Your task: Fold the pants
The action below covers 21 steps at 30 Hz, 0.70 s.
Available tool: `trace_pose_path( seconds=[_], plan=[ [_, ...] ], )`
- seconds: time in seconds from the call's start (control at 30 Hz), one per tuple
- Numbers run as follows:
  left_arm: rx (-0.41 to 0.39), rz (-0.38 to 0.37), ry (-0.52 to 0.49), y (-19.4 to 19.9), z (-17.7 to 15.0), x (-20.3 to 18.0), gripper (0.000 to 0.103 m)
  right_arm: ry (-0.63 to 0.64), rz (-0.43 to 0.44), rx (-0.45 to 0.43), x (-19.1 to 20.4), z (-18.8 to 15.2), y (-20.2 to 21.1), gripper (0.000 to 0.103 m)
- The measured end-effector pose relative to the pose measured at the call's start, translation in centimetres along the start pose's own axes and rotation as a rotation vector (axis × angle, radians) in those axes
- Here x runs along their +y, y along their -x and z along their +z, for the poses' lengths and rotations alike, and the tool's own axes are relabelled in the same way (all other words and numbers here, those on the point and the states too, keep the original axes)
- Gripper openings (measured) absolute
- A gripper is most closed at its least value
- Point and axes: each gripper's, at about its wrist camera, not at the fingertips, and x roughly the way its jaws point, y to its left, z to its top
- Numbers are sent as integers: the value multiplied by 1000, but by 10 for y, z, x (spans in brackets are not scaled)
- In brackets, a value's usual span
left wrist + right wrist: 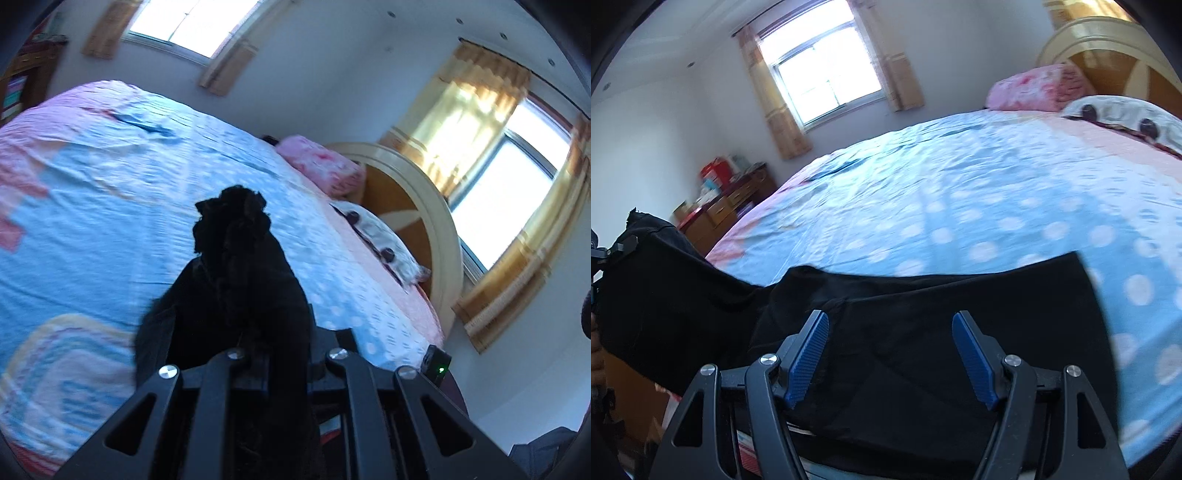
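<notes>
Black pants (923, 332) lie along the near edge of the bed, one end lifted off to the left. My left gripper (255, 332) is shut on a bunched end of the pants (236, 266) and holds it up above the bed; its fingers are hidden by the cloth. It also shows at the far left of the right wrist view (613, 251), gripping the raised end. My right gripper (890, 332) is open, its blue pads (809, 358) just above the flat part of the pants and holding nothing.
The bed has a light blue dotted sheet (960, 184) with pink borders. A pink folded blanket (1030, 88) and a pillow (1126, 114) lie by the wooden headboard (424, 206). A wooden dresser (731, 206) stands by the far wall under a window.
</notes>
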Motion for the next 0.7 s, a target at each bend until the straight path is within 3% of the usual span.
trace_pose_path(
  seconds=[0.23, 0.47, 0.53, 0.7],
  plan=[
    [113, -70, -44, -80, -12, -52, 13, -117, -97, -88, -52, 19, 33, 71],
    [234, -47, -90, -172, -39, -75, 13, -238, -165, -141, -99, 26, 50, 71],
    [277, -68, -94, -199, -50, -78, 21, -268, -161, -132, -110, 26, 50, 71],
    [342, -160, -97, -220, -62, -99, 20, -362, -73, -70, -130, 19, 37, 71]
  ],
)
